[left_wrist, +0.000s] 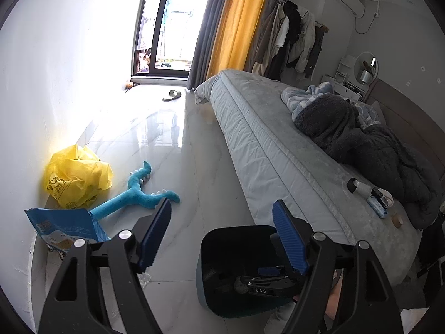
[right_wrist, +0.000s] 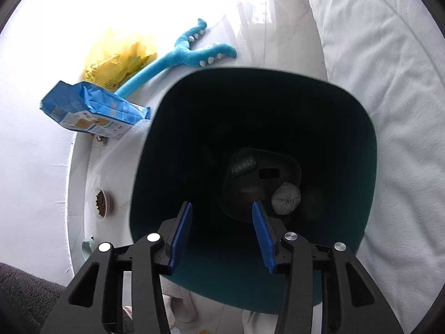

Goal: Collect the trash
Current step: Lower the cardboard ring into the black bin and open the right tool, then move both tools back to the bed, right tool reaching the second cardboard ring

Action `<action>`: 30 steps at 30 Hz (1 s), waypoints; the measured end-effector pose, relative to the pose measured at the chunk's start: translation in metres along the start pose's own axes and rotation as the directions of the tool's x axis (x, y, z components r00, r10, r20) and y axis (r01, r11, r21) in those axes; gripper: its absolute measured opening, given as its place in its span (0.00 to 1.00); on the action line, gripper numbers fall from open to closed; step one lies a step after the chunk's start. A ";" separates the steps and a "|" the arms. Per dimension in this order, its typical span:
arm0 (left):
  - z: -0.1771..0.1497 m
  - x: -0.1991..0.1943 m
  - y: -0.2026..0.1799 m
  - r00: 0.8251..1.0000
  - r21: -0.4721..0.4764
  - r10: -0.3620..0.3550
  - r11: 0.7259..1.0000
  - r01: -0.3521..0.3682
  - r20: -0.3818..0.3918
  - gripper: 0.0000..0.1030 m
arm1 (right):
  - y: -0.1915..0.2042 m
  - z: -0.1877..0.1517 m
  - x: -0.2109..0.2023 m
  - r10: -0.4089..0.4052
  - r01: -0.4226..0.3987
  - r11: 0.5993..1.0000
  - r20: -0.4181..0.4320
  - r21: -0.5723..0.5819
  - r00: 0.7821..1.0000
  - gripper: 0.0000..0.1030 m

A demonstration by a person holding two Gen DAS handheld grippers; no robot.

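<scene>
A dark teal bin (left_wrist: 236, 232) stands on the floor beside the bed. My right gripper (right_wrist: 221, 206) points down into the bin (right_wrist: 278, 97), open, with nothing between its blue pads. At the bin's bottom lie a crumpled grey-white ball (right_wrist: 286, 198) and a dark wrapper (right_wrist: 244, 164). My left gripper (left_wrist: 222, 208) hangs open and empty above the floor, just left of the bin; under it my right gripper (left_wrist: 264, 278) shows inside the bin. By the wall lie a yellow plastic bag (left_wrist: 78, 175) and a blue pet-food bag (left_wrist: 64, 228).
A blue plush toy (left_wrist: 136, 192) lies on the glossy floor between the bags and the bin. A bowl of kibble (right_wrist: 100, 199) sits by the wall. The bed (left_wrist: 278, 153) runs along the right, with blankets and small items (left_wrist: 375, 197) on it. A slipper (left_wrist: 172, 94) lies near the window.
</scene>
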State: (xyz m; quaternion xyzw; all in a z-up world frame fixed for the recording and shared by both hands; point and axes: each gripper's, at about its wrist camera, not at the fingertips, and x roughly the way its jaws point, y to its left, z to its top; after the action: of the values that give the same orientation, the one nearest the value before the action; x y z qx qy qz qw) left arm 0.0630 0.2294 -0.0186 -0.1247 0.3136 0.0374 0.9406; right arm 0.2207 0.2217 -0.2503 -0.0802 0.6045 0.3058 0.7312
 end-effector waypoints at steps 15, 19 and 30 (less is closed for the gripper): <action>0.011 -0.014 -0.028 0.995 0.046 -0.019 0.999 0.015 0.101 0.81 | 0.000 0.001 -0.096 0.071 -0.055 0.995 0.210 -0.079 0.975 0.57; 0.016 -0.011 -0.040 0.994 0.043 -0.038 0.998 0.034 0.104 0.83 | -0.011 -0.005 -0.127 0.072 -0.044 0.994 0.283 -0.102 0.956 0.62; 0.029 -0.014 -0.088 0.990 0.124 -0.089 0.989 0.074 0.114 0.87 | -0.065 -0.029 -0.201 0.038 -0.011 0.998 0.454 -0.061 0.890 0.66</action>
State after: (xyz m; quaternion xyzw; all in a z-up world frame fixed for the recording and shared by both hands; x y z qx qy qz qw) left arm 0.0816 0.1523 0.0303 -0.0784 0.2534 -0.0127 0.9641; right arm 0.2158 0.0850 -0.0866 -0.0196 0.4089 0.3421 0.8458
